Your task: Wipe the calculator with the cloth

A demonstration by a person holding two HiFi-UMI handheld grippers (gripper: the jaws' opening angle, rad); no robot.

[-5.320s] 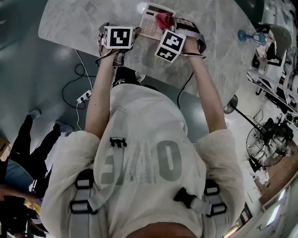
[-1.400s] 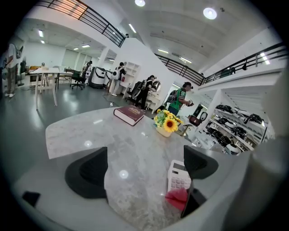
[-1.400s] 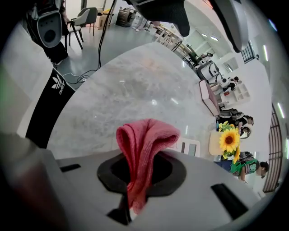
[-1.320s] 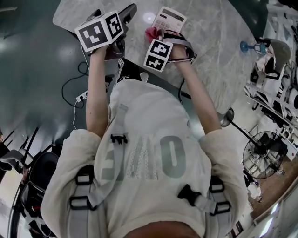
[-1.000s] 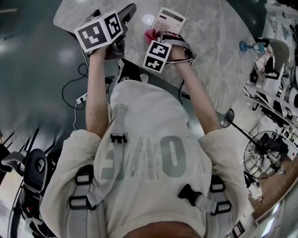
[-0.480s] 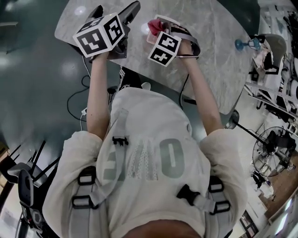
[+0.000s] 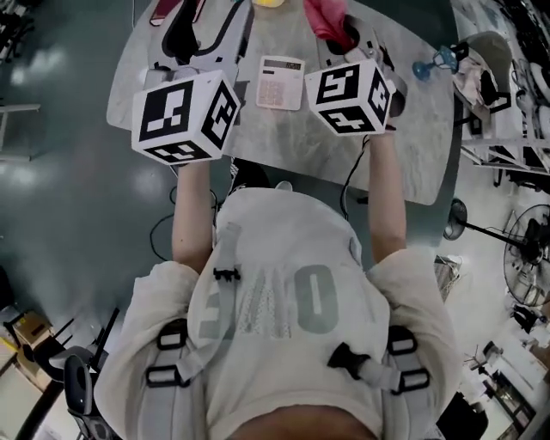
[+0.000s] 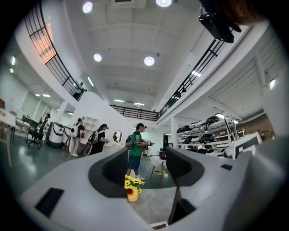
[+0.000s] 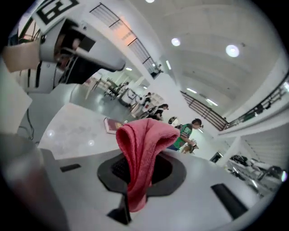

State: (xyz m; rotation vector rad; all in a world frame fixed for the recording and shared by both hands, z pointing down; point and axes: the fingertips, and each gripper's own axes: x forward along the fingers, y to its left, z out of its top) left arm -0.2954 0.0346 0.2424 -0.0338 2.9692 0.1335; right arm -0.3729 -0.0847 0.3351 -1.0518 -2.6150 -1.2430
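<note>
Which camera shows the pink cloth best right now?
The right gripper view: the cloth sits folded and pinched in the jaws of the right gripper, filling the centre of the picture. The head view catches only a piece of the cloth at the top edge. The left gripper view shows none of it.

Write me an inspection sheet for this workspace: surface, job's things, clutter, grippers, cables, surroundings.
Surface: grey marbled table, mostly bare.
Job's things: calculator lies flat on the table, nothing touching it; red cloth hangs folded, lifted off the table.
Clutter: yellow flower pot and a pink booklet at the far side of the table.
Grippers: left gripper has just been closing, fingers apart, nothing between them; right gripper shut on the cloth. Both are raised above the table.
Cables: a dark cable hangs below the near table edge.
Surroundings: large hall, people standing far off, a fan on the floor.
</note>
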